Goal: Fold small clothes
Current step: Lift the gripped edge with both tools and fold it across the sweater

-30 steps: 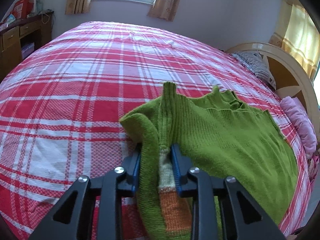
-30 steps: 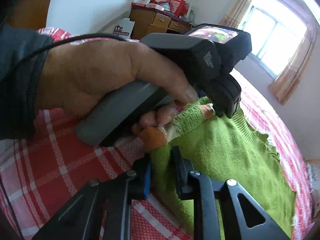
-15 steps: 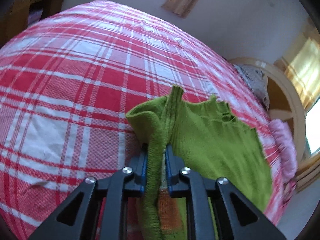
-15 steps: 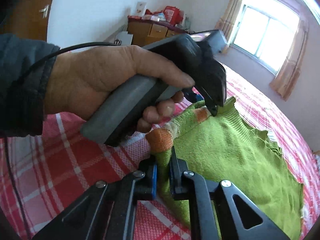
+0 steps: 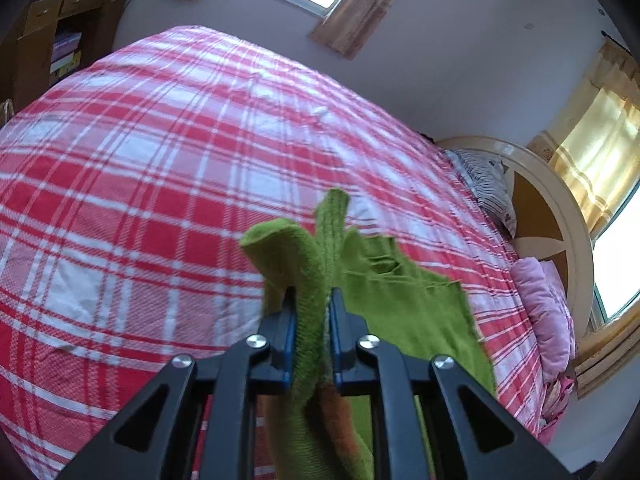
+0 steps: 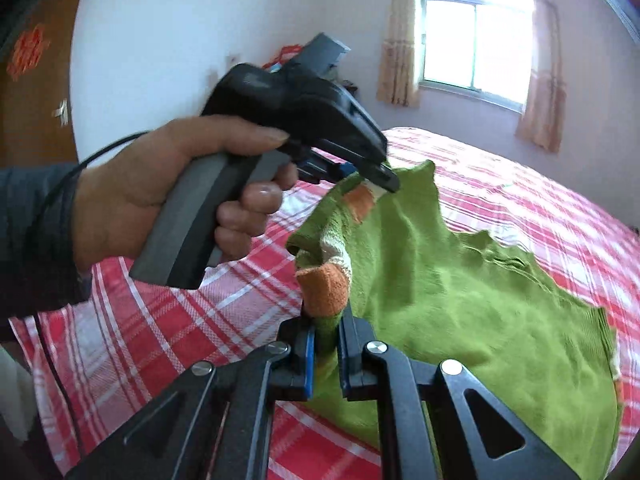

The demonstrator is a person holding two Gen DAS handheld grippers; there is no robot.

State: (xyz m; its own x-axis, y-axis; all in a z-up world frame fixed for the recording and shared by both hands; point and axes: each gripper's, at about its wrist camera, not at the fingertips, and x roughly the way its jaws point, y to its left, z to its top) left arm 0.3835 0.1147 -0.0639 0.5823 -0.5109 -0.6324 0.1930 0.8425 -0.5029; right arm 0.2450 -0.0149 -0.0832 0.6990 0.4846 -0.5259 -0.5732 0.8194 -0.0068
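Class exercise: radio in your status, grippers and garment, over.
Left gripper and right gripper both shut on green sweater, one edge lifted off plaid bed. Nothing in the way.

Most of the bed (image 5: 160,168) is bare plaid sheet, open toward its far edge and far left corner, with room to pass. The green sweater (image 6: 460,300) covers the near right part. At the right edge the headboard (image 5: 560,216), a striped pillow (image 5: 492,188) and a pink bundle (image 5: 544,312) block the way. A wooden dresser (image 5: 48,40) stands beyond the far left corner.
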